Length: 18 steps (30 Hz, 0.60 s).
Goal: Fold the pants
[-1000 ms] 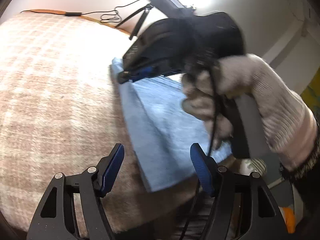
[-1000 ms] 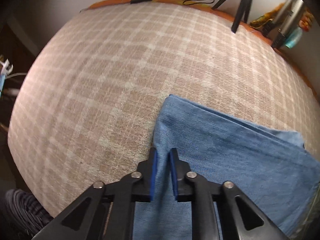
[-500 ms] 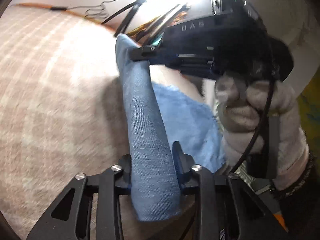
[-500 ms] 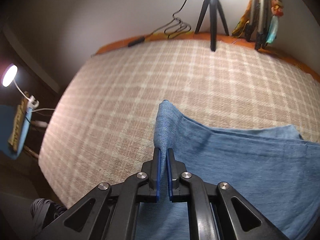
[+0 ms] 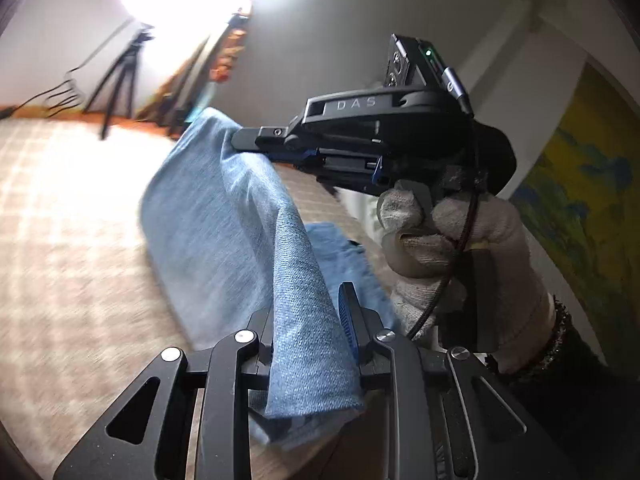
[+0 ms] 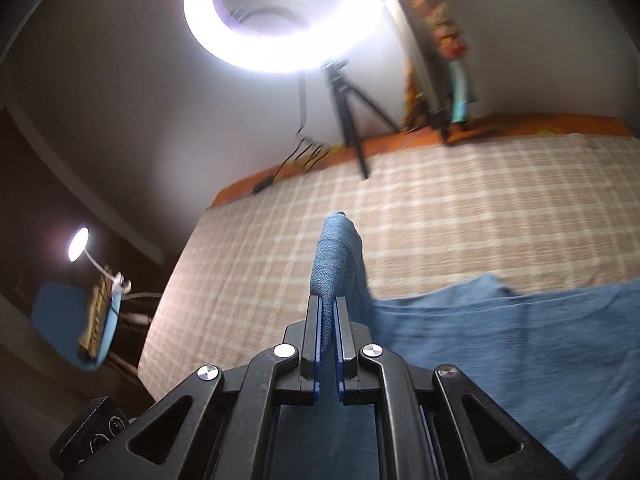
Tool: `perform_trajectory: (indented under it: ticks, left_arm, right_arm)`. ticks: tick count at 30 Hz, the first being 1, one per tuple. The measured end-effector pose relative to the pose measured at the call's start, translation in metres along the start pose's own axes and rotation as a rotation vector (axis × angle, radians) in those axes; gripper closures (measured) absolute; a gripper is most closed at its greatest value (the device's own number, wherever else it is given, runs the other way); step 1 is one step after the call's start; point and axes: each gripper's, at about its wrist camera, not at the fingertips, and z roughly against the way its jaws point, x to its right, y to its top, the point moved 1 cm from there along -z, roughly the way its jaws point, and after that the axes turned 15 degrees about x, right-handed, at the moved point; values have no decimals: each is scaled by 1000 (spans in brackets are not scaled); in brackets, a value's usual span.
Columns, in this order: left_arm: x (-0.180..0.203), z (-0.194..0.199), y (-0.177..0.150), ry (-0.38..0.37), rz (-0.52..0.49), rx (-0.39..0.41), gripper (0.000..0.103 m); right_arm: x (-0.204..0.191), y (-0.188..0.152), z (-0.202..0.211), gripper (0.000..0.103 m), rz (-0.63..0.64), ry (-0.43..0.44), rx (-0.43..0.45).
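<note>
Both tools grip the pants (image 5: 224, 216), the left tool (image 5: 308, 332) and right tool (image 6: 329, 332) clamping one raised edge stretched between them above the bed (image 6: 460, 208).

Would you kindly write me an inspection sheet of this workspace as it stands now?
Surface: bed with checked blanket, orange edge at the far side.
Job's things: blue pants, one edge lifted off the blanket, the rest lying on it.
Clutter: nothing seen on the blanket.
Grippers: left gripper shut on a pants fold; right gripper shut on the pants edge, held by a gloved hand.
Cables: black cable coiled by the wall; cable on the right gripper's handle.
Surroundings: lit ring light, tripod, small lamp, blue chair.
</note>
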Motion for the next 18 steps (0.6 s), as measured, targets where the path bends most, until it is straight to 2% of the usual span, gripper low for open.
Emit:
perform_trajectory:
  ticks: [10, 18]
  left_arm:
    - [54, -87, -5, -116, -66, -85, 82]
    - [93, -139, -32, -171, -115, -172, 82]
  right_arm:
    - [97, 25, 62, 101, -93, -70, 79]
    - [173, 24, 98, 101, -171, -132, 115]
